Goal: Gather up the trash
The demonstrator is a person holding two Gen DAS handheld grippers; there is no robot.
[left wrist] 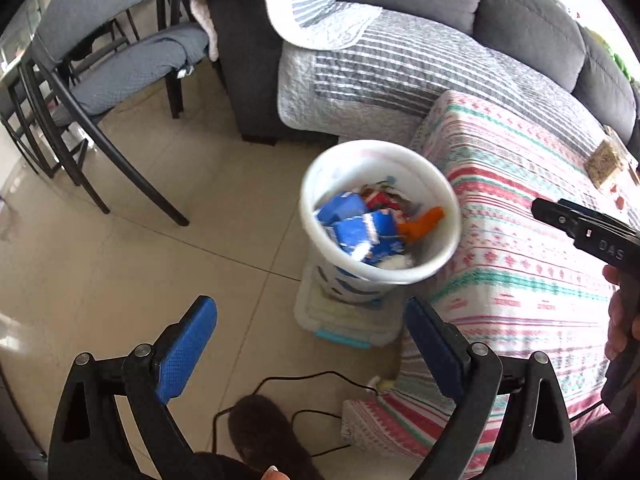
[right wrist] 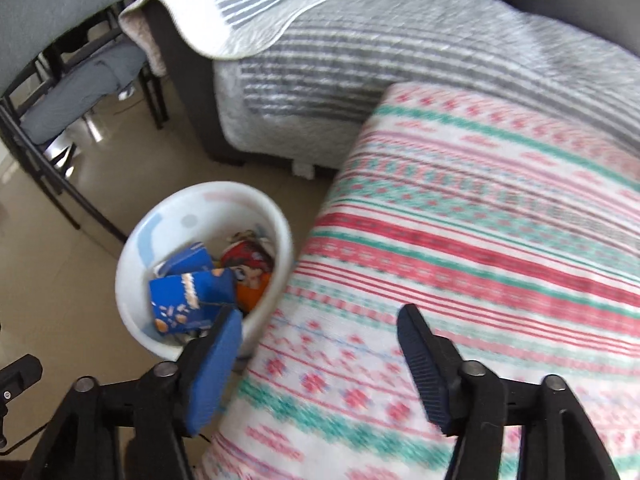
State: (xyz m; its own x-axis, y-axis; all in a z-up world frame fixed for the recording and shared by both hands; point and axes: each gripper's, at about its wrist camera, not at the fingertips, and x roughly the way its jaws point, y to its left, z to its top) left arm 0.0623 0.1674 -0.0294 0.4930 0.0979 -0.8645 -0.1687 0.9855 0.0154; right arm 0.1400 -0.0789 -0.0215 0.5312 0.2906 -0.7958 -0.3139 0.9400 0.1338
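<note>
— White plastic, that bin (left wrist: pixel 378 212), isn't it? From the left wrist view it stands on the tiled floor (left wrist: pixel 140 240), a little to three o'clock of centre.

— Yes, and it leans against the table draped in a red, green and white patterned cloth (left wrist: pixel 520 248) at three o'clock. The trash (left wrist: pixel 360 230) is inside it: blue wrappers, something red, an orange piece.

— And the left gripper (left wrist: pixel 310 344)?

— At six o'clock, its jaws spread wide with nothing between the blue pads (left wrist: pixel 188 344). The bin sits beyond them, apart.

— What's at the three o'clock edge?

— The right gripper (left wrist: pixel 588 232), seen side-on over the cloth, with a hand (left wrist: pixel 620 312) on its handle. From there I cannot tell how its jaws stand.

— Behind the bin?

— A grey sofa (left wrist: pixel 520 20) under a striped quilt (left wrist: pixel 380 64) at twelve o'clock, a black-framed chair (left wrist: pixel 100 80) at ten o'clock, a black cable (left wrist: pixel 304 380) on the floor at six.

— Now the right wrist view.

— It's blurred. The right gripper (right wrist: pixel 320 344) holds its jaws wide apart and grips nothing. The bin (right wrist: pixel 204 208) is at eight o'clock, just beyond the left pad (right wrist: pixel 216 360), the blue wrappers (right wrist: pixel 188 296) showing inside. The cloth (right wrist: pixel 480 260) fills the right side from three to five o'clock; the quilt (right wrist: pixel 360 52) lies at twelve.
</note>
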